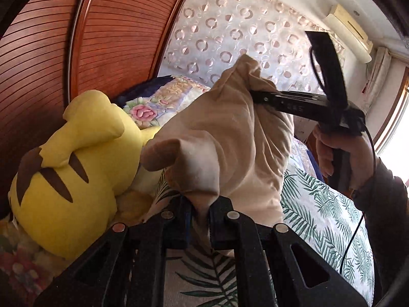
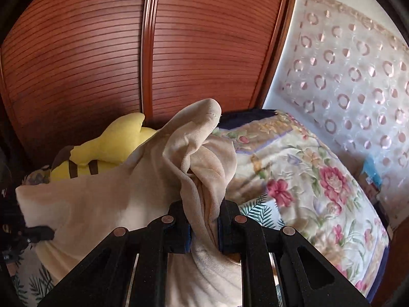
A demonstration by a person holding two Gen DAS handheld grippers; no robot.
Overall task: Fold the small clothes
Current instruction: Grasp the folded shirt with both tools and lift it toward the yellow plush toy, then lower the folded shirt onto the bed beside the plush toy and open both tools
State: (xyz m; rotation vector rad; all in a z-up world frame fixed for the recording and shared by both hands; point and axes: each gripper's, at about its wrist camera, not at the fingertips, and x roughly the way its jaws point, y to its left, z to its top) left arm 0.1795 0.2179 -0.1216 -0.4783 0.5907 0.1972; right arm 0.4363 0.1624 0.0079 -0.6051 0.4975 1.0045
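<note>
A small beige garment (image 1: 230,138) hangs bunched in the air above the bed. My left gripper (image 1: 200,212) is shut on one bunched edge of it at the bottom of the left wrist view. The right gripper (image 1: 253,93) shows there too, held by a hand (image 1: 340,153), its fingers pinching another part of the cloth. In the right wrist view my right gripper (image 2: 204,222) is shut on a thick fold of the garment (image 2: 107,204). The left gripper (image 2: 38,232) shows at the left edge, clamped on the cloth's far corner.
A leaf-print bed sheet (image 1: 319,217) lies below. A yellow plush toy (image 1: 76,168) sits at the left against a brown slatted wardrobe (image 2: 102,51). A floral quilt (image 2: 306,179) is piled at the right. A patterned curtain (image 1: 242,30) hangs behind.
</note>
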